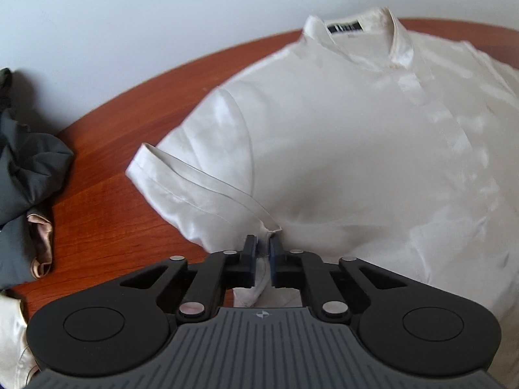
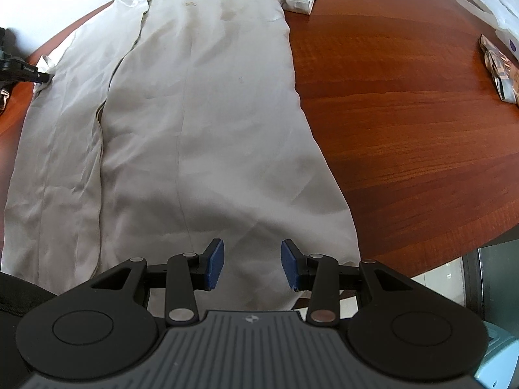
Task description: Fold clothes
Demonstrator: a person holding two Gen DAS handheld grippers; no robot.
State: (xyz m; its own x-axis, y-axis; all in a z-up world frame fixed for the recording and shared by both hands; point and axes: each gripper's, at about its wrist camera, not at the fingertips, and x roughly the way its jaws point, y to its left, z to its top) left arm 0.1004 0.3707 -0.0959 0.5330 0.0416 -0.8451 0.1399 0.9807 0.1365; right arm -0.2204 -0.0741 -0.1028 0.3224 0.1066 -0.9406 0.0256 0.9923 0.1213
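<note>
A white short-sleeved shirt (image 1: pixel 340 146) lies flat, front up, on the round wooden table (image 1: pixel 113 194), its collar with a black label (image 1: pixel 343 27) at the far side. My left gripper (image 1: pixel 263 243) is shut on a pinch of the shirt's fabric where the near sleeve (image 1: pixel 181 188) meets the side seam. In the right wrist view the shirt (image 2: pixel 201 113) stretches from collar to hem, and the left gripper (image 2: pixel 35 76) shows at its left sleeve. My right gripper (image 2: pixel 252 259) stands open over the lower part of the shirt, with nothing pinched between its blue pads (image 2: pixel 215 262).
A heap of dark grey and pink clothes (image 1: pixel 26 168) lies at the table's left, with cream fabric (image 1: pixel 9 340) nearer. A white plastic bag (image 2: pixel 480 3) and a patterned packet (image 2: pixel 499 68) sit at the right edge. Bare wood (image 2: pixel 405 113) lies right of the shirt.
</note>
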